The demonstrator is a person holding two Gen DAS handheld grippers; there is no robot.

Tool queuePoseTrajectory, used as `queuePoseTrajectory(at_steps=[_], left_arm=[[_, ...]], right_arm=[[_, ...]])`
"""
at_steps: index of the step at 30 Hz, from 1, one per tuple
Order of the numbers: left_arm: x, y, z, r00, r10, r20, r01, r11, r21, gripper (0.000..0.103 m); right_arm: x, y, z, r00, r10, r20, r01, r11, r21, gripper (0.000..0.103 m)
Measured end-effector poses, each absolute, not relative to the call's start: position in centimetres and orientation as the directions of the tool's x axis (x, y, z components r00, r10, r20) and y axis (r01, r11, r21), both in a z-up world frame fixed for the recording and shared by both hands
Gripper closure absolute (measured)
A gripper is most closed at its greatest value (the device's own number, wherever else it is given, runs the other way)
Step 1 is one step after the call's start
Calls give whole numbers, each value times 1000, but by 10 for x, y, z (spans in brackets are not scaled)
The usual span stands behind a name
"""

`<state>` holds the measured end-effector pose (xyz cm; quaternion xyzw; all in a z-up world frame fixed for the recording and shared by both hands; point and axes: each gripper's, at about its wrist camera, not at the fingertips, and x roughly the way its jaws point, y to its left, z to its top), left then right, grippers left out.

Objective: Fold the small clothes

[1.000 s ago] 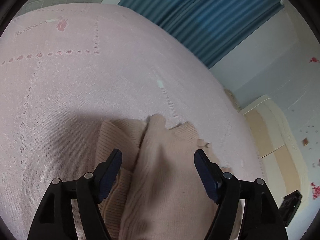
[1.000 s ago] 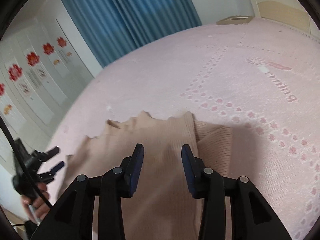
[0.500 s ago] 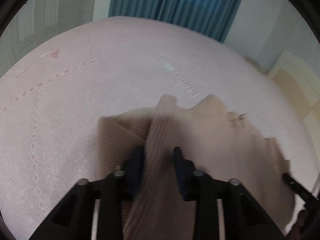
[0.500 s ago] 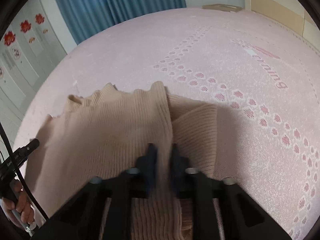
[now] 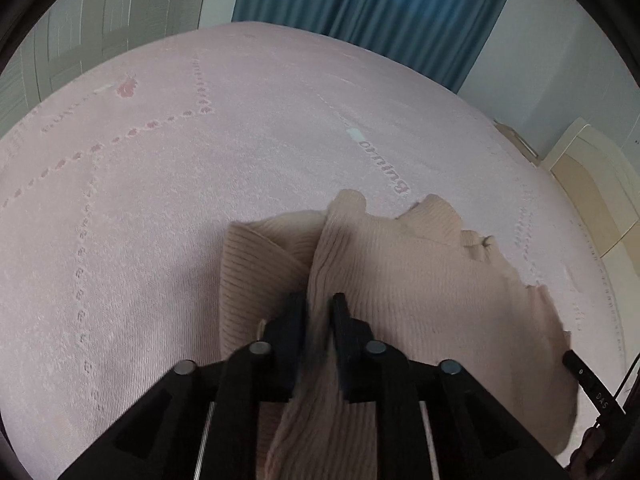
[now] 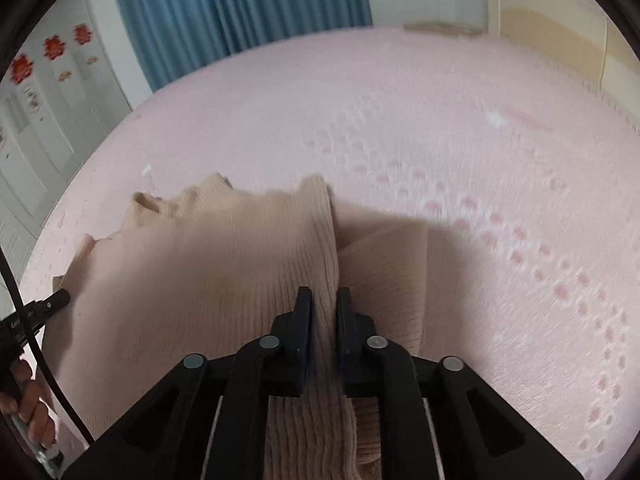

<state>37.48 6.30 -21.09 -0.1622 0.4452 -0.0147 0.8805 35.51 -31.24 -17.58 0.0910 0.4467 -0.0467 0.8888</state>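
A beige ribbed knit garment (image 5: pixel 420 280) lies on the pink bed cover (image 5: pixel 160 180), one part folded under at its left edge in the left wrist view. My left gripper (image 5: pixel 319 302) is shut on a ridge of the beige garment and holds it raised. In the right wrist view the same garment (image 6: pixel 200 264) spreads to the left, and my right gripper (image 6: pixel 324 296) is shut on its raised edge beside a folded flap (image 6: pixel 384 268).
The pink bed cover (image 6: pixel 440 120) with a dotted pattern stretches far ahead. Blue curtains (image 5: pixel 380 4) hang behind the bed. A cream headboard (image 6: pixel 560 28) stands at the back right. The other gripper's tip (image 5: pixel 588 380) shows at the lower right.
Both grippers were open over the garment a second ago. They have closed on its fabric and lifted it, and the views have swung across the bed.
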Motion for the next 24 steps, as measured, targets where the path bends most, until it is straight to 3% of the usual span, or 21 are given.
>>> queuePoseTrajectory(at_steps=[1, 2, 3, 9, 16, 19, 24], left_arm=[[373, 62, -209, 606, -181, -775, -111, 945, -308, 80], [369, 62, -207, 610, -188, -770, -106, 943, -315, 75], [365, 62, -204, 615, -194, -765, -97, 943, -318, 67], [325, 65, -187, 665, -205, -718, -70, 940, -333, 36], [255, 82, -195, 645, -259, -719, -77, 914, -399, 36], [231, 84, -206, 613, -275, -741, -89, 908, -410, 36], [225, 81, -221, 571, -311, -760, -87, 897, -433, 36]], right_arm=[[350, -312, -170, 614, -3, -789, 150, 982, 114, 80], [343, -313, -164, 636, -3, -772, 142, 983, 113, 70], [338, -314, -160, 647, -3, -762, 142, 983, 116, 66], [299, -327, -146, 673, 41, -738, 161, 966, 201, 65], [240, -329, -161, 616, 96, -782, 177, 951, 255, 63], [223, -325, -171, 580, 129, -804, 191, 938, 288, 58], [217, -316, -189, 522, 187, -832, 188, 926, 326, 57]])
